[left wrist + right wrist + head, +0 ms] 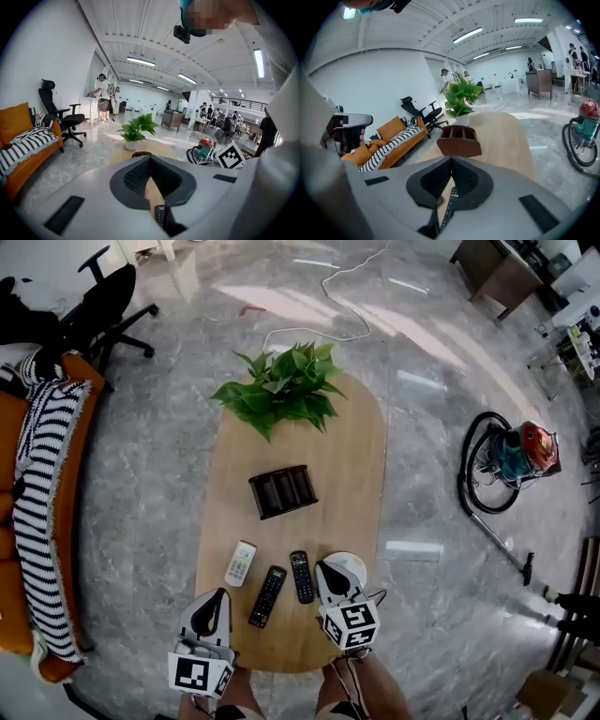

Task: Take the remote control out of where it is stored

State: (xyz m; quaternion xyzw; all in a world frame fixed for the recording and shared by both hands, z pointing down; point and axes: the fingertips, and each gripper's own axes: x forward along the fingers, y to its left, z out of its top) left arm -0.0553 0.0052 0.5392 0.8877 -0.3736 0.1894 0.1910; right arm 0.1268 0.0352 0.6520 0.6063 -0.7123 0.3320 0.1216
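Note:
Three remotes lie side by side on the near end of the oval wooden table: a white remote, a black remote and a second black remote. Beyond them, mid-table, stands a dark brown compartment holder, which looks empty. My left gripper hovers near the front edge, left of the black remotes, jaws together and holding nothing. My right gripper sits just right of the second black remote, also shut and empty. The right gripper view shows the holder ahead and a black remote under the jaws.
A potted green plant stands at the table's far end. An orange sofa with a striped blanket runs along the left, with an office chair behind it. A vacuum cleaner stands on the floor to the right.

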